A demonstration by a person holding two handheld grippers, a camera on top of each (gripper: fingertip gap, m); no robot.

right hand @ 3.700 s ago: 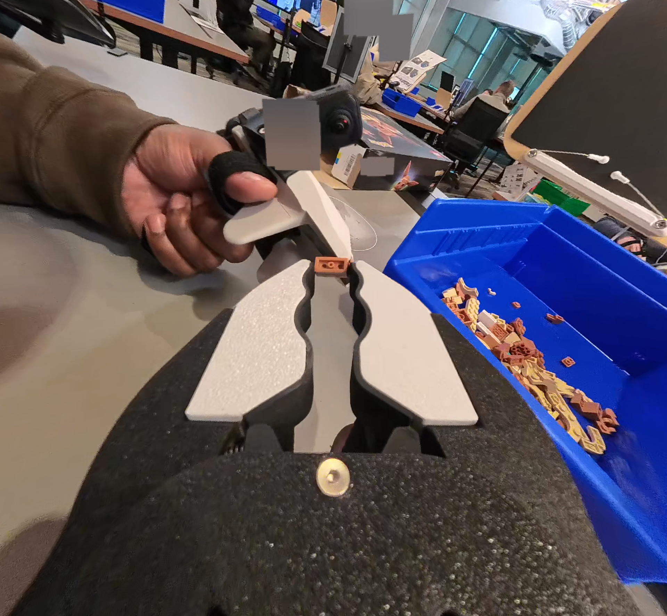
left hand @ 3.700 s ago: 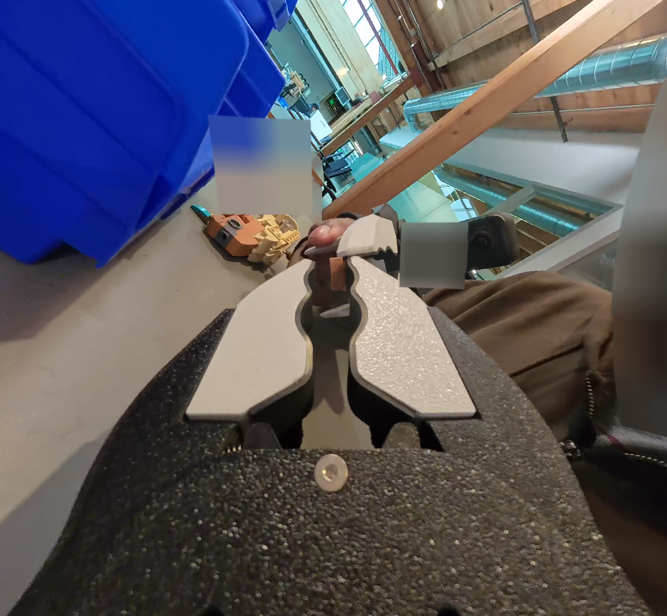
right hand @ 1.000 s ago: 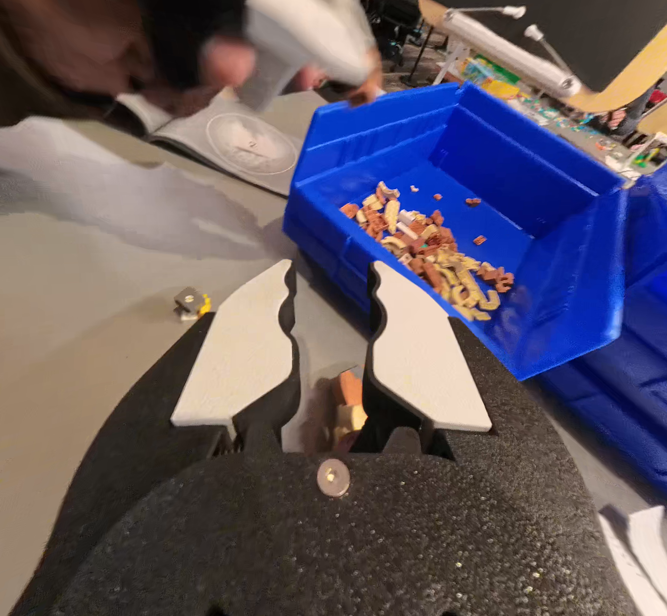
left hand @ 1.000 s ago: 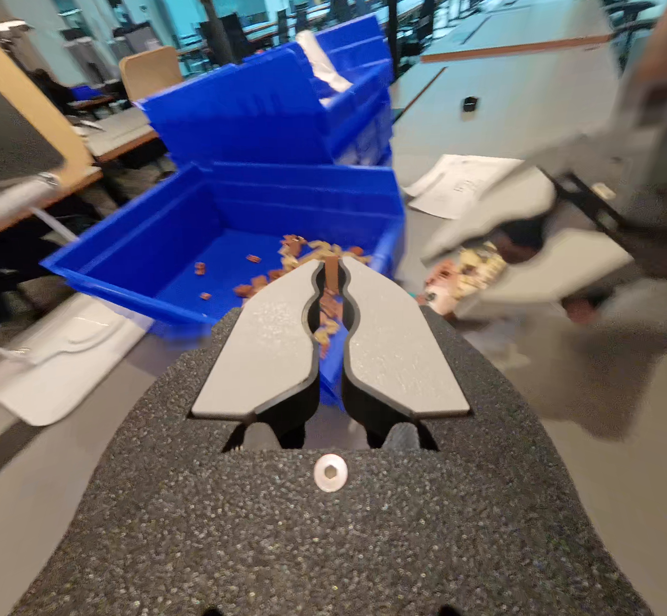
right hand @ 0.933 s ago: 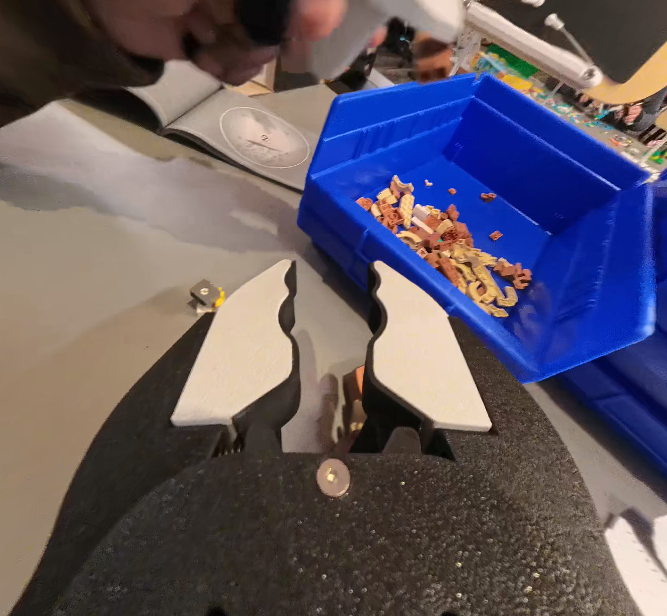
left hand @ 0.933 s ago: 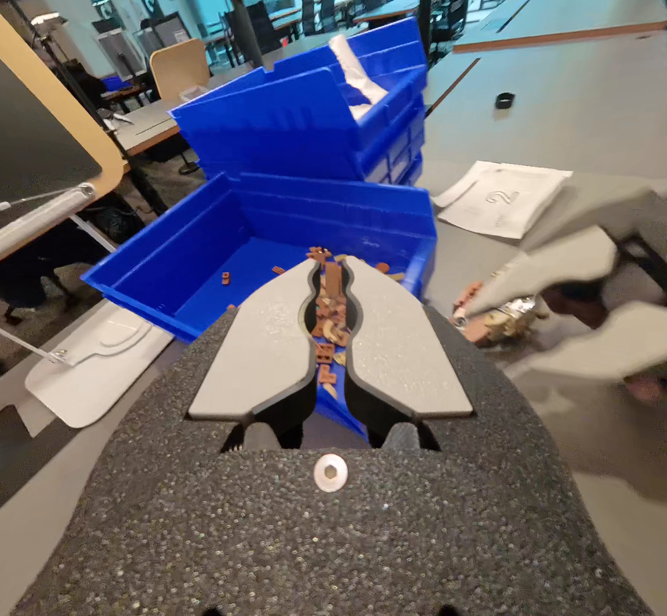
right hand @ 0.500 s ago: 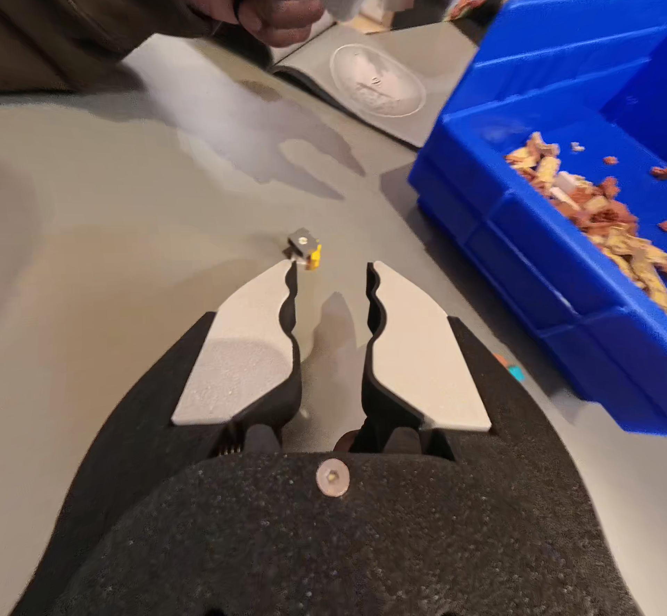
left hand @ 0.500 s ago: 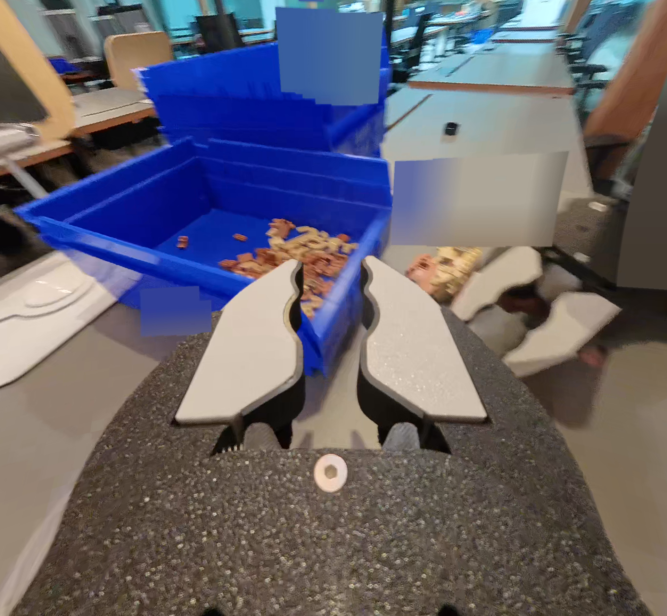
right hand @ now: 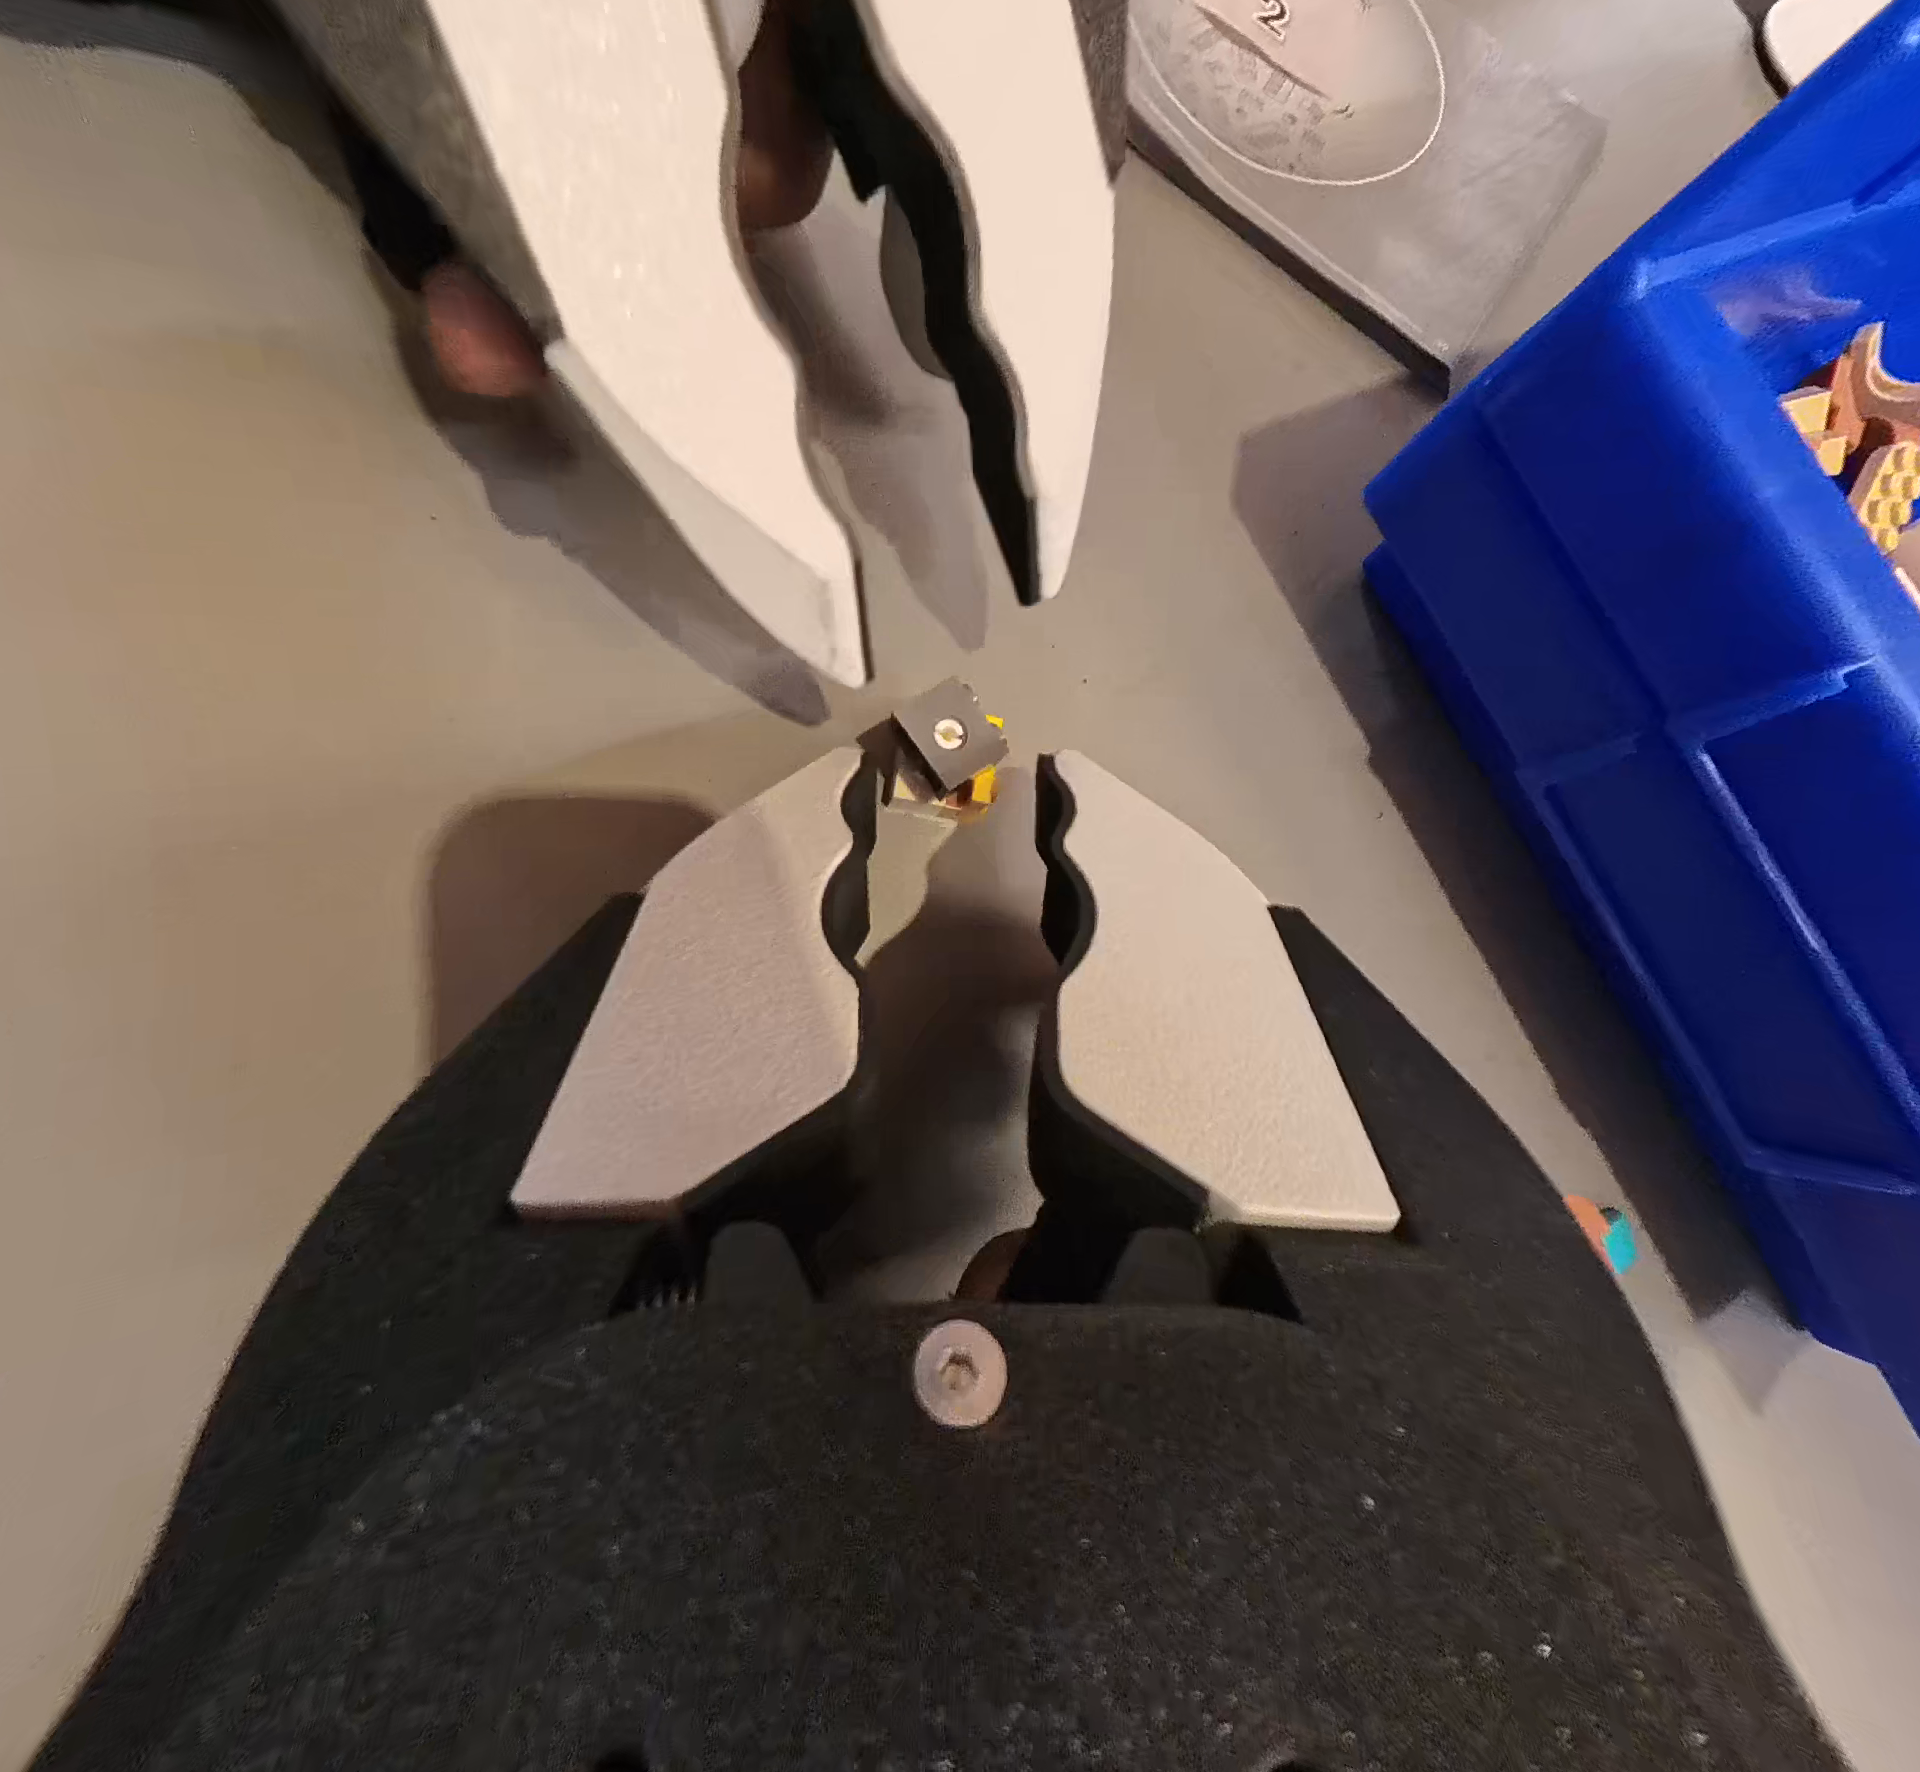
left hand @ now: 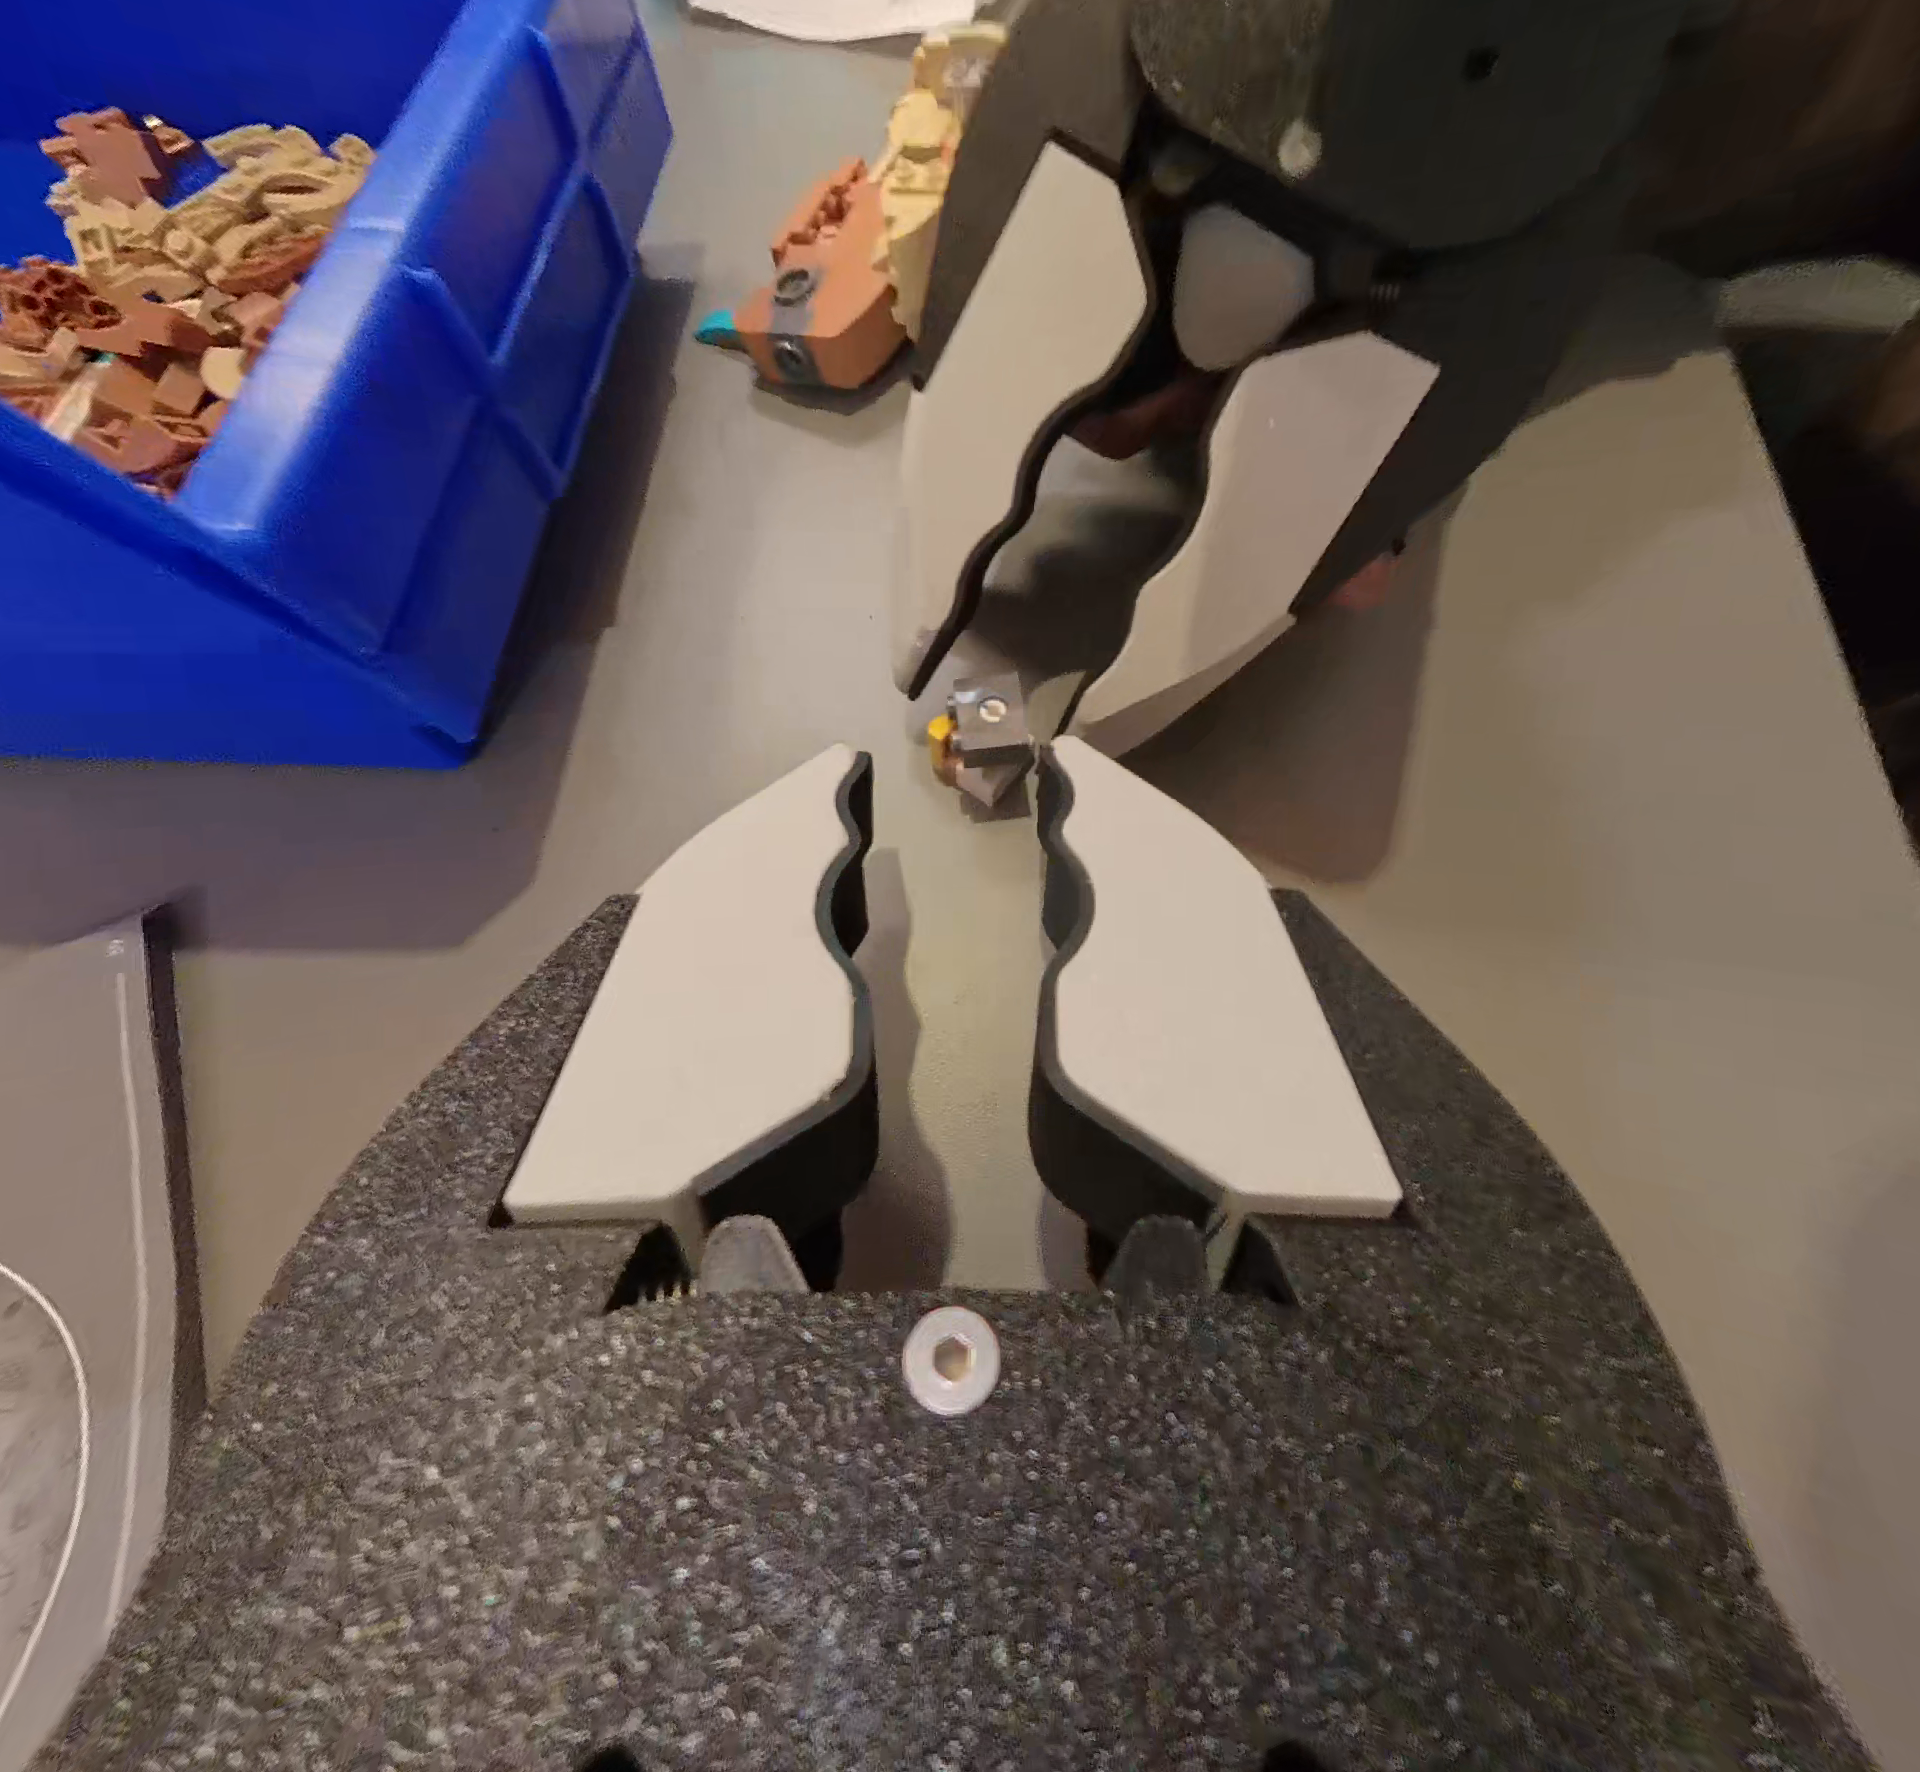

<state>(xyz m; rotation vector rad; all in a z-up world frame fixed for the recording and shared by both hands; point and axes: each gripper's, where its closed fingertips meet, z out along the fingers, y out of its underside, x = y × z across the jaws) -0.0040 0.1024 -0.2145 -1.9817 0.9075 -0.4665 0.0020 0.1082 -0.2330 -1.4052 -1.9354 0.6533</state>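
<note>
Left hand-held gripper released, jaws apart, nothing clamped; right fingertip just beside, maybe touching, small grey-and-yellow block piece on grey surface. Right hand-held gripper also released, jaws parted around same piece; its left fingertip near or at piece, contact unclear. Grippers face each other tip to tip. Blue bin of brown and tan bricks left; brown-tan brick assembly beyond; booklet near bin.
</note>
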